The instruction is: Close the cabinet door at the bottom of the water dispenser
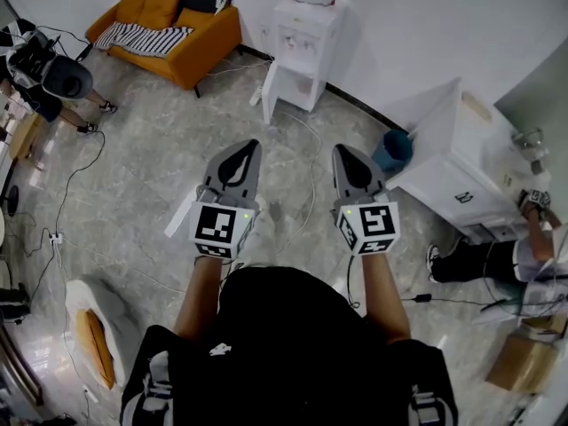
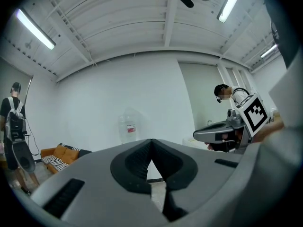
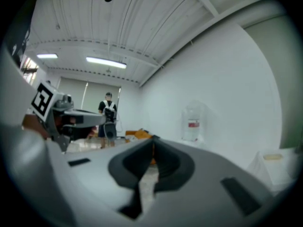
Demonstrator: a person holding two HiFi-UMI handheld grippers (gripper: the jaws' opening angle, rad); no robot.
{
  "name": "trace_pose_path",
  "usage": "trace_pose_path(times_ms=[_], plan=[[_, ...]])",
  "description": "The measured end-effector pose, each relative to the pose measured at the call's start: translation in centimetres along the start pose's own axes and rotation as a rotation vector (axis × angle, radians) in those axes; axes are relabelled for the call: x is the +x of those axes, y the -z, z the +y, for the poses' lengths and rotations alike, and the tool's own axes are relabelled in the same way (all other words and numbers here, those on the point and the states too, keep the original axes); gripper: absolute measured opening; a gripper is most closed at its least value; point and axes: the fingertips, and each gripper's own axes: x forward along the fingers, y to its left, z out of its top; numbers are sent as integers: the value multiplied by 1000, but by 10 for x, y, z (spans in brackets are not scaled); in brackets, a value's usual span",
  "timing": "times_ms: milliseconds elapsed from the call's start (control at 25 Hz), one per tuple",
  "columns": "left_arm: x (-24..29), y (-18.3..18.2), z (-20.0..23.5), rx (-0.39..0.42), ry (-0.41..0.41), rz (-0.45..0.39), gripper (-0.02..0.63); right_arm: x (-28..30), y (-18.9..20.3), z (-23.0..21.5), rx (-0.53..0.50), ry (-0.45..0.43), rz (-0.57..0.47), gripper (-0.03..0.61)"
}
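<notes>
Both your grippers are pressed shut with nothing between the jaws; the left gripper (image 1: 251,149) and right gripper (image 1: 341,152) hang side by side above the floor (image 1: 151,158). The water dispenser (image 1: 306,47) stands well ahead against the wall (image 1: 426,25), with its bottom cabinet door (image 1: 270,91) swung open.

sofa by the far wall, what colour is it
The sofa is orange, with a black-and-white striped throw draped over it. It shows best in the head view.
</notes>
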Motion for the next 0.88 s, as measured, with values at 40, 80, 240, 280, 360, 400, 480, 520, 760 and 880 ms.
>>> trace_pose_path(times_ms=[40,80,240,280,360,400,480,520,760,880], plan=[[8,1,4,0,6,-1,9,8,0,-4,9,1,-2,34],[16,3,8,-4,13,0,9,16,0,-8,16,2,-3,34],[50,13,29,-17,37,7,9,55,2,-24,16,9,11,34],[59,15,37,-18,39,6,9,66,2,-27,13,11,14,34],[78,17,53,-25,43,2,9,89,1,-34,8,16,18,34],[89,18,62,-28,47,1,9,101,0,-37,4,19,21,34],[109,20,80,-29,55,5,9,126,-1,-43,-4,25,28,34],[119,22,90,-31,59,8,9,139,-2,-45,-5,27,31,34],[178,27,148,-56,96,19,9,220,-14,-57,-16,42,51,34],[208,33,175,-64,115,28,9,259,-15,-65,-15,56,64,34]])
